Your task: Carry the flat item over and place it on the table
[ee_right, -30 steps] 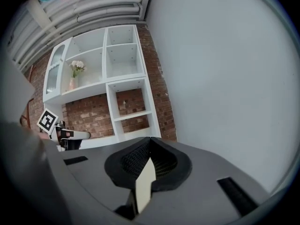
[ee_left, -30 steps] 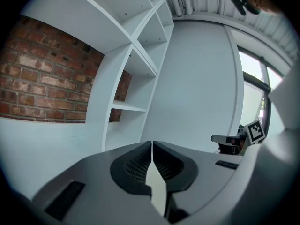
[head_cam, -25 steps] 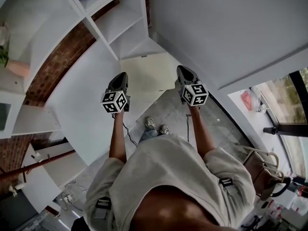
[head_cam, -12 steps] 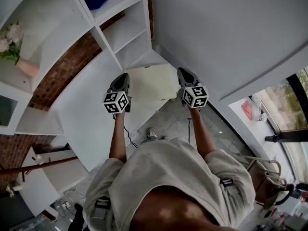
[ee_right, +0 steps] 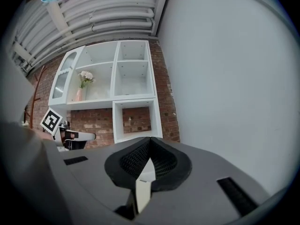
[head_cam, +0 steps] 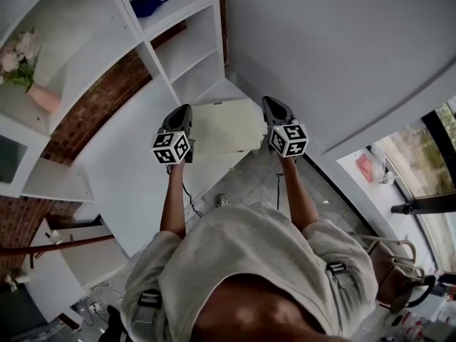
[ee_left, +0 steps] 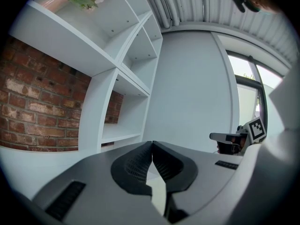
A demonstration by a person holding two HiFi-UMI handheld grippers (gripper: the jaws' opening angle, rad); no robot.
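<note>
head view, nearest first: the person's arms reach forward, and the left gripper (head_cam: 182,117) and right gripper (head_cam: 271,112), dark moulded plastic with black-and-white marker cubes, each pinch an opposite side edge of the pale cream flat rectangular panel (head_cam: 226,125). it hangs between them above the grey tiled floor (head_cam: 249,180), roughly level. the two gripper views show both pairs of ribbed black pads closed tight on a thin pale edge, so each jaw is narrow and gripping the panel.

by my reading the pick-up is done and the carry is under way; setting the panel down is left, and i cannot pick out the table in these views.

the panel looks thin, stiff and matte, with straight edges and square corners. beyond it stands a white painted shelving unit (head_cam: 178,41) of smooth boxy compartments against a rough red brick wall (head_cam: 92,95), with a blue object (head_cam: 146,6) on a far shelf.
</note>
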